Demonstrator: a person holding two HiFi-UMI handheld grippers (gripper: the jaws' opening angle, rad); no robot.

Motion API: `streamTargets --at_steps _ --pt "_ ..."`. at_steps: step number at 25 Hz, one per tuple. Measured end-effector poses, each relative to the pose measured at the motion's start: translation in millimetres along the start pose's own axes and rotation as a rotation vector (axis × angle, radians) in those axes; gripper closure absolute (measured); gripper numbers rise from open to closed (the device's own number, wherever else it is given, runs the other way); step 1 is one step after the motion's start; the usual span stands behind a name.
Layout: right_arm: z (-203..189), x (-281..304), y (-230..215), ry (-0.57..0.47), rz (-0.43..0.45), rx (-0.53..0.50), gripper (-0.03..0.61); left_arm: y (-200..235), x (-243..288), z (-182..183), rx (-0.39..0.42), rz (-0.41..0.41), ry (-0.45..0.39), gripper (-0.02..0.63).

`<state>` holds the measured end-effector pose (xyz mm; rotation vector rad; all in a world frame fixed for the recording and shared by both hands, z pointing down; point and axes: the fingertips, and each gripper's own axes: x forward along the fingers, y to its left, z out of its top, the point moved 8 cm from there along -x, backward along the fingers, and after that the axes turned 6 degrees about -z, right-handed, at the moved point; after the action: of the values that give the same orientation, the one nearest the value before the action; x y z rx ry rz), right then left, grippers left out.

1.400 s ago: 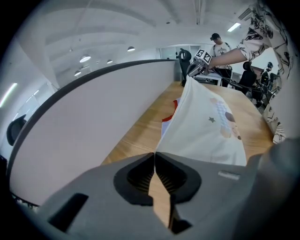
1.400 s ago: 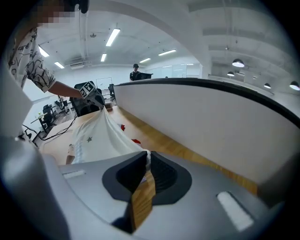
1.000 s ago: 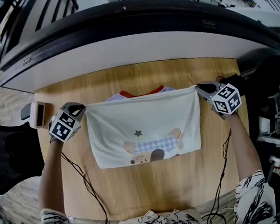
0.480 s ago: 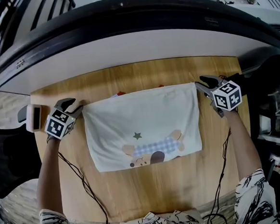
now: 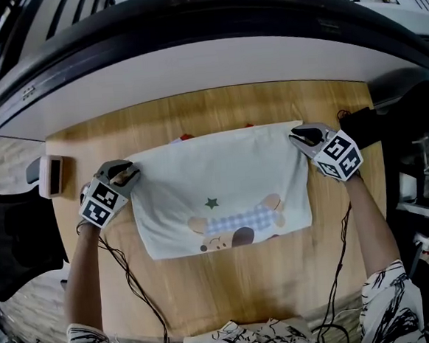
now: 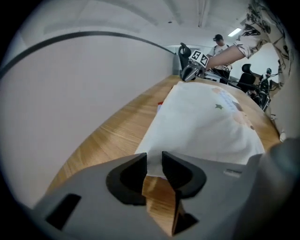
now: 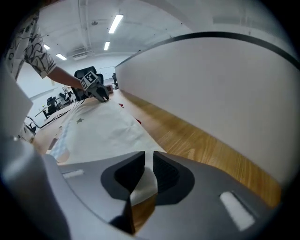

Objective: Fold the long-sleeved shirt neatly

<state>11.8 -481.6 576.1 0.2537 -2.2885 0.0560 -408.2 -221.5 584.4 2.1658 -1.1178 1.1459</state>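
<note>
One long-sleeved shirt (image 5: 219, 189) lies folded flat in the middle of the wooden worktop (image 5: 246, 290). Its long axis runs from left to right across the head view. A sliver of its red collar (image 5: 186, 137) shows at the far edge, pointing away from the person, and the printed picture with one green star (image 5: 212, 203) sits toward the near edge.

Two hand-held grippers work at its two far corners. The left hand-held gripper (image 5: 130, 174) has just been closing. Its jaws are a little apart, with the shirt's far left corner in the gap. The right hand-held gripper (image 5: 298, 134) has also just been closing, and its jaws pinch the far right corner, with cloth filling the narrow slit between the pads.

One small beige box (image 5: 52, 175) sits at the worktop's left edge, apart from the shirt
</note>
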Motion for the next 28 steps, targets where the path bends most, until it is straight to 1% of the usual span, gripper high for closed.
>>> streamTargets --at_steps 3,5,6,9,11,12,13,15,18,20,23,25,28 --pt "-12 9 -10 0.044 -0.029 0.053 0.51 11 3 -6 -0.089 0.0 -0.022 0.5" --pt "-14 7 -12 0.044 -0.05 0.073 0.493 12 -2 -4 -0.102 0.026 -0.037 0.5" --pt "-13 0 -11 0.02 -0.056 0.089 0.489 10 -9 -1 -0.101 0.047 -0.065 0.496" --pt "-3 -36 11 -0.099 -0.031 0.134 0.465 -17 -44 16 -0.124 0.081 -0.223 0.488" --pt "-5 -62 42 -0.146 0.006 0.133 0.435 -50 -66 22 -0.095 0.082 -0.293 0.479" --pt "-10 -72 60 -0.156 0.021 0.131 0.43 -69 -72 21 -0.066 0.08 -0.303 0.474" --pt "-18 -80 77 -0.159 0.034 0.13 0.428 -89 -75 18 -0.046 0.074 -0.297 0.467" --pt "-35 -91 108 -0.152 0.045 0.12 0.413 -127 -73 6 -0.037 0.054 -0.261 0.451" --pt "-52 -98 145 -0.135 0.03 0.086 0.415 -171 -62 -12 -0.072 0.026 -0.234 0.439" --pt "-61 -100 161 -0.122 0.026 0.085 0.416 -192 -57 -21 -0.068 0.021 -0.217 0.439" --pt "-79 -97 173 -0.092 0.028 0.091 0.409 -210 -46 -40 -0.039 0.015 -0.156 0.439" --pt "-94 -93 173 -0.055 0.019 0.077 0.405 -212 -38 -53 -0.036 0.013 -0.125 0.439" --pt "-102 -88 174 -0.022 0.008 0.037 0.403 -208 -32 -63 -0.049 0.011 -0.123 0.44"
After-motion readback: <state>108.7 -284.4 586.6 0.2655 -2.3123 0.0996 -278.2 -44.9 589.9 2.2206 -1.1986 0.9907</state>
